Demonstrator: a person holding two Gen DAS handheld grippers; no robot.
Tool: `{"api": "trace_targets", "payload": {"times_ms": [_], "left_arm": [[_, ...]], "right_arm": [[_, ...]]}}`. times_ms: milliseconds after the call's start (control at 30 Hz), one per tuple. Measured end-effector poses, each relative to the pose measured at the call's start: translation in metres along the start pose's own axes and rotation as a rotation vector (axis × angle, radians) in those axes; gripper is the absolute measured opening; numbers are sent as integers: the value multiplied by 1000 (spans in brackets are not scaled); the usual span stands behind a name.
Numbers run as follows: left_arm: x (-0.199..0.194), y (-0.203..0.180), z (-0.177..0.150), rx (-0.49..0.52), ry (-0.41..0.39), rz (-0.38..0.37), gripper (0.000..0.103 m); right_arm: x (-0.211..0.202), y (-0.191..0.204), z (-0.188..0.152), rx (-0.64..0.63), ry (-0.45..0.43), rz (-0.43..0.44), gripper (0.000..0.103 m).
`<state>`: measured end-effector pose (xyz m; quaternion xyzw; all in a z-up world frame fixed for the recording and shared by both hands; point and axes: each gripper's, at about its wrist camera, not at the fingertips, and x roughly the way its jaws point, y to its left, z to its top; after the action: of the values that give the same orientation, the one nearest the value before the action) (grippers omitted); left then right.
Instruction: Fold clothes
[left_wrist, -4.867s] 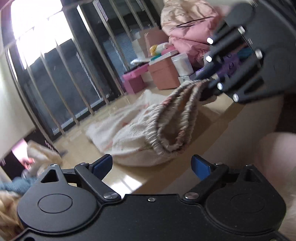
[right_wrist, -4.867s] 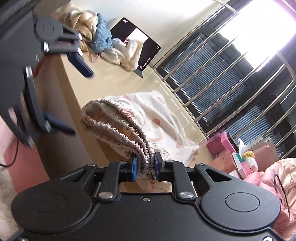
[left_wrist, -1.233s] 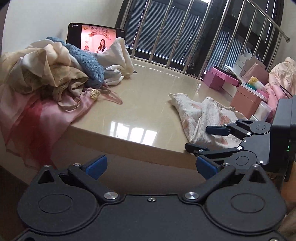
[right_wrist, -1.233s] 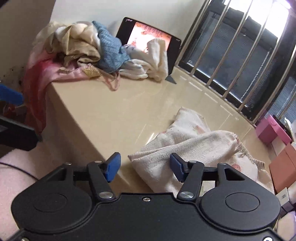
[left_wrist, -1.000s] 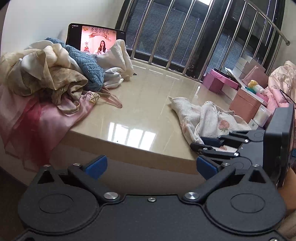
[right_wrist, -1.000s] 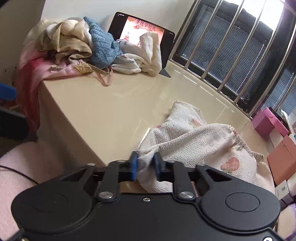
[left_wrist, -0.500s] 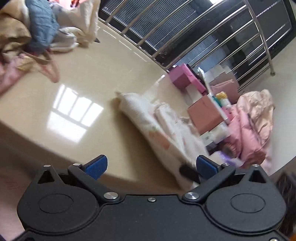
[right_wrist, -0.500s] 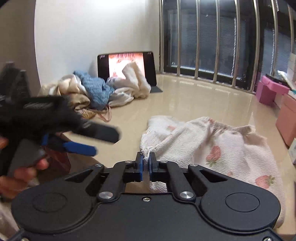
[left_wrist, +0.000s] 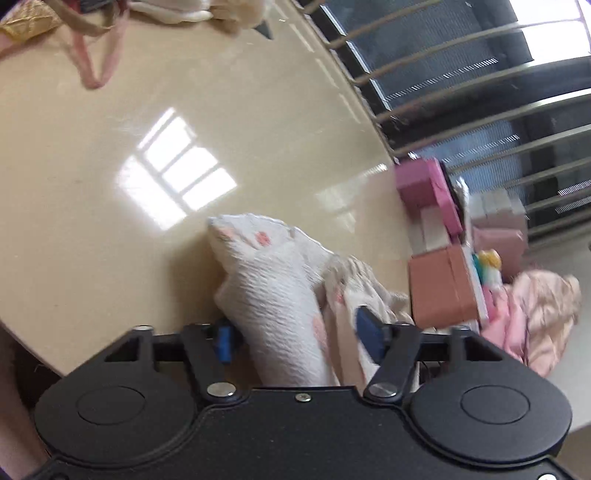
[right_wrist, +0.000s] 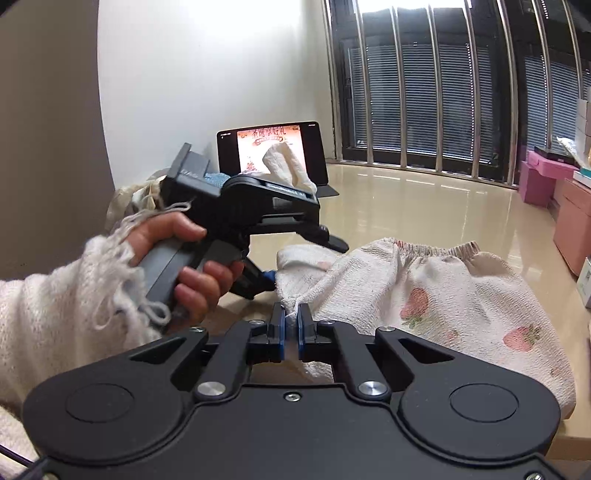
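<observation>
From the left wrist view, the left gripper (left_wrist: 297, 338) sits at the near edge of the glossy beige table (left_wrist: 110, 206), its blue pads set astride a bunched fold of the white strawberry-print shorts (left_wrist: 273, 280). The jaws have just been closing around that fold, but a gap shows beside each pad, so they do not look to be pressing the cloth yet. The shorts lie at about five o'clock on the tabletop, close to the edge, presumably kept there within easy reach. Pink and peach storage boxes (left_wrist: 439, 291) stand at three o'clock, beyond the table.

From the right wrist view, the right gripper (right_wrist: 291, 325) has its pads pressed nearly together, pinching a corner of the shorts, whose elastic waistband (right_wrist: 436, 248) lies at one o'clock. I judge that this hold anchors one corner while the other tool takes a second. At nine o'clock a hand (right_wrist: 184, 266) in a fuzzy white sleeve (right_wrist: 66, 306) squeezes the left tool's handle, its tips reaching the cloth's left end. At eleven o'clock a tablet (right_wrist: 273, 155) leans against the wall behind a heap of unfolded clothes (right_wrist: 144, 195), probably the next pieces to fold.
</observation>
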<state>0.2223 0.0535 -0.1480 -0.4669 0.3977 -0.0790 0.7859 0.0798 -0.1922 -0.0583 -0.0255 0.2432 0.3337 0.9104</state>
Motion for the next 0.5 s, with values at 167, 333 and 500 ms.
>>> {"api": "trace_targets", "payload": {"times_ms": [167,333,500], "left_arm": [[-7,4,7,-23,-43,63,10],[-34,-8,20,28,-88,71,10],[-52,-59,31,164,-96,67,10]], "right_arm": [[7,-4,4,-4,-1,29,5],[8,-1,12,-23,-9,114,5],[-2,-22,20,143,-83,205,5]]}}
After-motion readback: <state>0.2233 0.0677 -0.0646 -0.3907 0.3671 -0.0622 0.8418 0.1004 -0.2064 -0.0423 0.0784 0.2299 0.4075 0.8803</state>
